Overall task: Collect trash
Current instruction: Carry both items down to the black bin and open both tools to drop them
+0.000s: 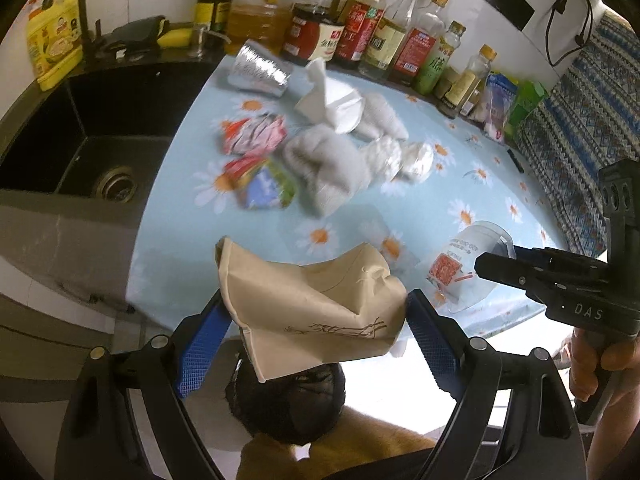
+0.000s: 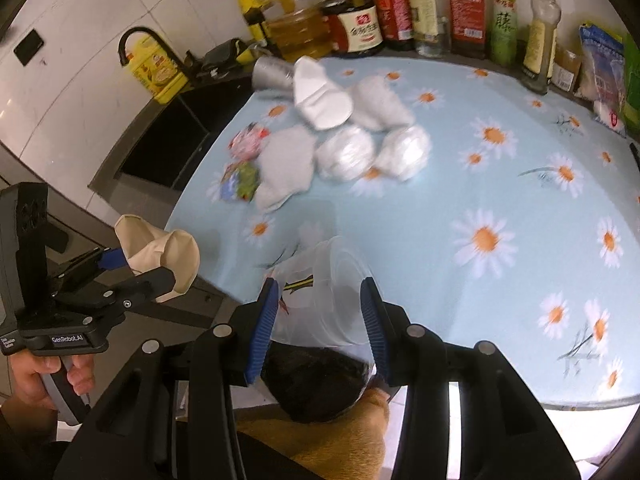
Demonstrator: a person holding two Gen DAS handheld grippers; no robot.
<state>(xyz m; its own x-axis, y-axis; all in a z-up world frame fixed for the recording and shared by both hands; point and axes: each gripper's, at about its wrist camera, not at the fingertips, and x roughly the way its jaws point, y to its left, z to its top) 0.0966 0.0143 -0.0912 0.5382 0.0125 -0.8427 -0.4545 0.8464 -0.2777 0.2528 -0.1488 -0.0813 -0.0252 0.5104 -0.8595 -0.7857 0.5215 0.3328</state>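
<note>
My left gripper (image 1: 318, 330) is shut on a crushed beige paper cup (image 1: 312, 300), held over the table's near edge; the same cup (image 2: 160, 252) shows at the left of the right wrist view. My right gripper (image 2: 318, 320) is shut on a clear plastic cup (image 2: 328, 300) with a red label, also seen in the left wrist view (image 1: 468, 256). More trash lies mid-table: crumpled white tissues (image 1: 332, 168), a white paper cup (image 1: 336, 104), a silver foil cup (image 1: 260, 70) and colourful wrappers (image 1: 260, 160).
The round table has a blue daisy cloth (image 2: 480, 200). Sauce and oil bottles (image 1: 360, 28) line its far edge. A dark sink (image 1: 80, 140) with a black faucet sits to the left. A dark-haired head (image 1: 288, 400) is below both grippers.
</note>
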